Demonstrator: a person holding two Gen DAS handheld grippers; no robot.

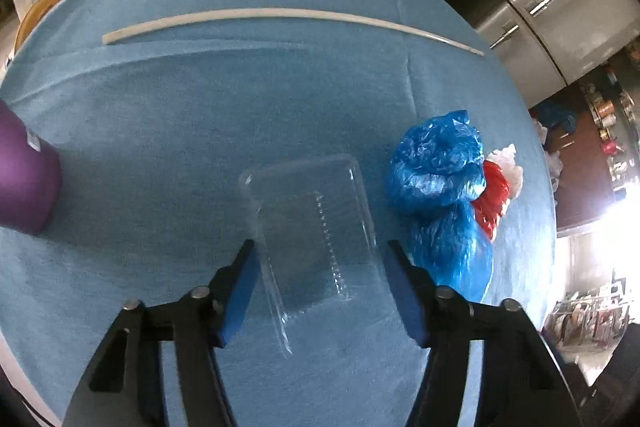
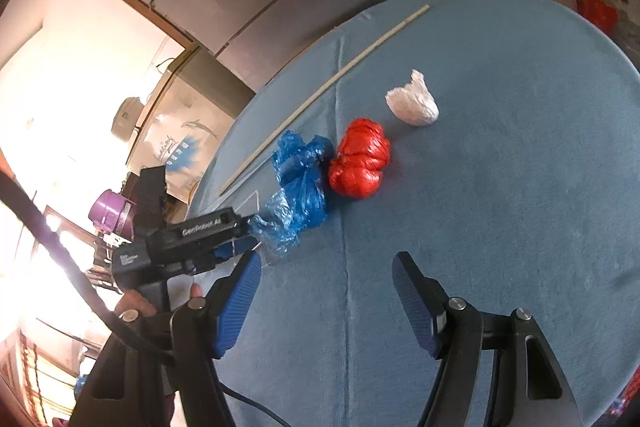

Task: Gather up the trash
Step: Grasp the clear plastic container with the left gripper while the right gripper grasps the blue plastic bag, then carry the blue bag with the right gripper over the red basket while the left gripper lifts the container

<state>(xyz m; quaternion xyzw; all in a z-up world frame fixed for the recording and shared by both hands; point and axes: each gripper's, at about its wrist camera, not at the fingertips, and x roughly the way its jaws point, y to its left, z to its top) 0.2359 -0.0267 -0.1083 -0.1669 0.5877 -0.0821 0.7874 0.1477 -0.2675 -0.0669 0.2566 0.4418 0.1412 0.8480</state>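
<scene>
Four pieces of trash lie on the blue tablecloth (image 1: 200, 131): a clear plastic tray (image 1: 316, 223), a blue bag (image 1: 440, 195), a red bag (image 2: 360, 159) and a white bag (image 2: 414, 101). Left gripper (image 1: 320, 259): fingers wide, straddling the tray, one pad at 9 o'clock of it, the other at 3 o'clock; nothing held, and contact with the rim cannot be told. Right gripper (image 2: 326, 275): fingers wide, empty, over bare cloth, with the red bag at 12 o'clock and the blue bag at 11 o'clock. The blue bag sits just beside the tray at its 3 o'clock, with the red bag touching it on the far side. Risks, as judged: the thin tray may buckle or skid out when squeezed across its walls; the right-side pad could snag the blue bag and drag it along; the loose cloth may bunch under the pads. Containers: the tray looks empty. A purple bin (image 1: 24, 179) stands at 9 o'clock at the edge of the left view, its contents hidden; likely the drop point. A long white stick (image 1: 280, 15) lies at 12 o'clock, well apart.
</scene>
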